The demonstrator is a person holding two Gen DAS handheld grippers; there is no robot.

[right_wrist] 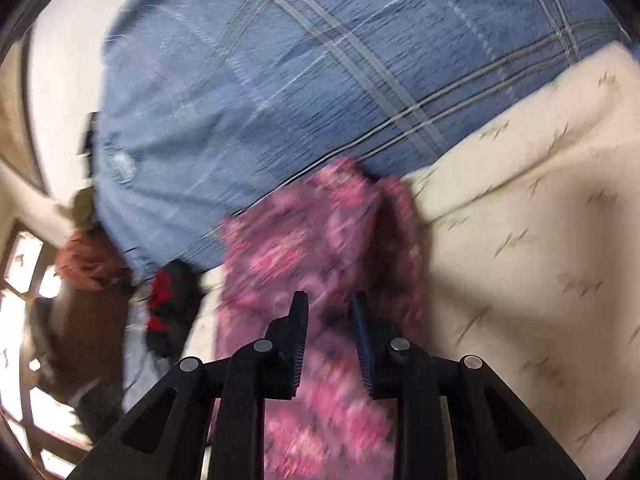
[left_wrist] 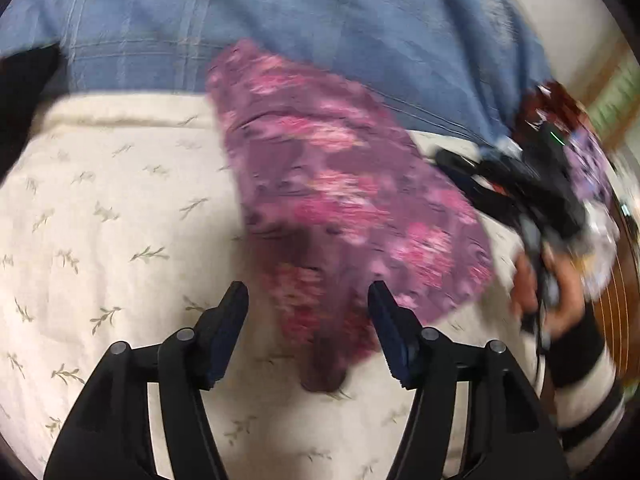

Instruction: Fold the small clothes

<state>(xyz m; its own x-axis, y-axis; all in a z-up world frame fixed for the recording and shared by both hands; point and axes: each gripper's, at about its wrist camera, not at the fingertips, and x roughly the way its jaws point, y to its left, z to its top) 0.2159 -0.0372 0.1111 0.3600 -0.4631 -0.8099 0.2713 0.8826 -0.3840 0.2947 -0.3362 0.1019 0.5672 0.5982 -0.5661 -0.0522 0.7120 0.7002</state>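
Note:
A small purple garment with pink flowers [left_wrist: 344, 208] lies on a cream bed sheet with a leaf print [left_wrist: 112, 208]. My left gripper [left_wrist: 308, 300] is open, its fingers on either side of the garment's near end, just above it. In the right wrist view the same garment [right_wrist: 320, 248] lies under my right gripper [right_wrist: 328, 312], whose jaws stand partly open with a gap between them and nothing clamped. The right gripper also shows in the left wrist view [left_wrist: 520, 188], blurred, at the garment's right edge.
A blue plaid quilt [left_wrist: 280, 20] lies bunched along the far side of the sheet, touching the garment's far end. More clothes, red and purple-patterned [left_wrist: 576, 148], are piled at the right. A wooden frame [right_wrist: 24, 312] shows at the far left.

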